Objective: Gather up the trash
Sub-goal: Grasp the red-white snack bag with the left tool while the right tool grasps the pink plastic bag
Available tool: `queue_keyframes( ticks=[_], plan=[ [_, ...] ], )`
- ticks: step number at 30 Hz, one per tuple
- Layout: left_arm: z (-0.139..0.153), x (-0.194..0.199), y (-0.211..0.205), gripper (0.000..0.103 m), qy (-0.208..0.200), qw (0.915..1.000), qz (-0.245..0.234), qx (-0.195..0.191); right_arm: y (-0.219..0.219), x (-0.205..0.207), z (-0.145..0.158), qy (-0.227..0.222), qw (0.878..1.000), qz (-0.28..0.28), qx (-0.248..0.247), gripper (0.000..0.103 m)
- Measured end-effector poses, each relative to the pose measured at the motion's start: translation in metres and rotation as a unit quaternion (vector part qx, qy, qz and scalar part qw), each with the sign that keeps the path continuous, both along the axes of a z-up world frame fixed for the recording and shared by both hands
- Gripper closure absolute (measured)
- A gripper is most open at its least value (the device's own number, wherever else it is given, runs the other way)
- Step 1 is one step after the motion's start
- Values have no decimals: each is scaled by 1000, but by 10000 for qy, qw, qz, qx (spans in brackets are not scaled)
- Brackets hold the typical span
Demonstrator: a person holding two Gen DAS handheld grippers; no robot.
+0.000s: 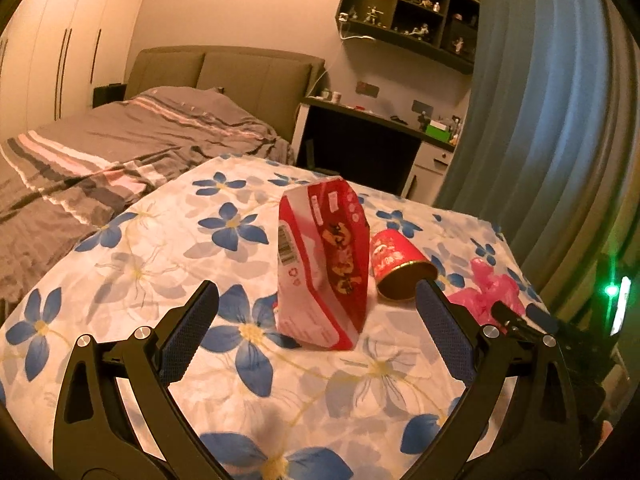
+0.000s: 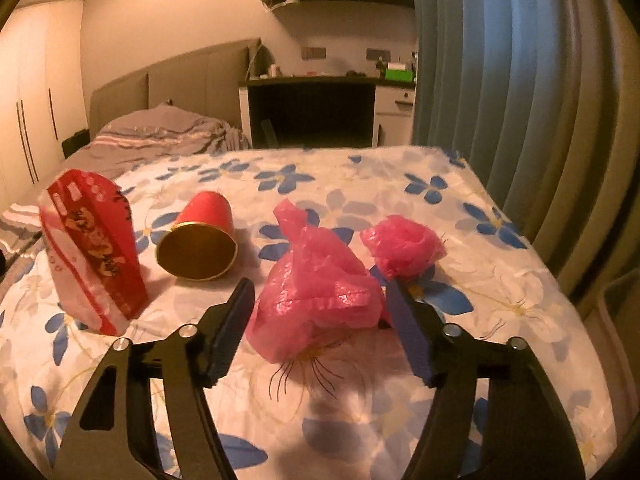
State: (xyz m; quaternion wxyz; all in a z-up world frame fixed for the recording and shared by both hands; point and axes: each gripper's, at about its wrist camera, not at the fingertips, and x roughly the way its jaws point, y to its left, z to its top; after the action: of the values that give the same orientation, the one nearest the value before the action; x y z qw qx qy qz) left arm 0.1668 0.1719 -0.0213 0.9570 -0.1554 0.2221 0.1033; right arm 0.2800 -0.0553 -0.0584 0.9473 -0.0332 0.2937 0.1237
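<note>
Near surface's right edge: pink bag [image 2: 316, 300] sits between our right gripper [image 2: 320, 300] fingers, spread, not pinching; left gripper [image 1: 318, 300] spread, farther.

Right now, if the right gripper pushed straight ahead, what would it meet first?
Probably the larger crumpled pink plastic bag, already between the open jaws of the right gripper. The smaller pink bag bundle lies beyond, slightly right.

No wording can be read in either view. The red snack bag [image 1: 324, 264], centre of the left wrist view, bears a barcode and blurred gold characters; the red paper cup [image 1: 396, 264] beside it bears equally illegible printed characters.
</note>
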Motion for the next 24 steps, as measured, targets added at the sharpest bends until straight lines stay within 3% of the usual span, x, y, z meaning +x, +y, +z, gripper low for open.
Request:
queue_keyframes(
  ticks=[8, 14, 19, 24],
  plan=[
    [0, 23, 13, 6, -26, 10000, -29, -44, 7, 12, -8, 212, 9996, 131, -142, 88],
    [-12, 48, 22, 11, 190, 9996, -105, -198, 2, 4, -5, 65, 9997, 178, -149, 94],
    [-24, 63, 27, 29, 443, 9982, -269, -295, -9, -11, 8, -85, 9997, 228, 56, 94],
    [-32, 71, 31, 56, 580, 9960, -453, -511, -15, -25, 19, -181, 9990, 382, 114, 94]
  ],
)
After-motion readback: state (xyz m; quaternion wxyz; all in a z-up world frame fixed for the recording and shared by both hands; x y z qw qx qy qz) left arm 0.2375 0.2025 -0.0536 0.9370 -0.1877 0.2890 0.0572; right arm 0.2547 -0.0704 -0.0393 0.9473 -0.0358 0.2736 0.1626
